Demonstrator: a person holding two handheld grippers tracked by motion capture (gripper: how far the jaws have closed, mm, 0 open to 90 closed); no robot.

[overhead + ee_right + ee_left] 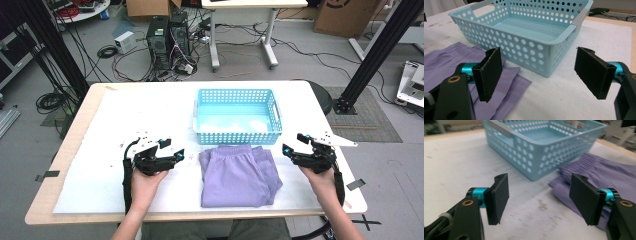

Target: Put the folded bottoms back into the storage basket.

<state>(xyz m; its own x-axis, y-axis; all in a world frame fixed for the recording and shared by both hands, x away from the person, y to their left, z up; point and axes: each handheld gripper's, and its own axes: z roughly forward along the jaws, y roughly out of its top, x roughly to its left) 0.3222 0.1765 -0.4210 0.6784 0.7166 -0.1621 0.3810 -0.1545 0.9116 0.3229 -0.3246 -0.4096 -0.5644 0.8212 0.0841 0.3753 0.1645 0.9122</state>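
A folded purple garment (238,175) is seen lying flat on the white table cover (100,180), just in front of the light blue perforated basket (237,135), whose near wall is touched by the waistband. The left gripper (176,156) is held to the garment's left and the right gripper (290,150) to its right; both sets of jaws are spread apart with nothing between them. Computer towers (167,40) and cables are seen on the floor beyond the table.

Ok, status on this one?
Left hand-held gripper and right hand-held gripper open, empty. Folded purple shorts flat between them, before blue basket. Nothing blocking.
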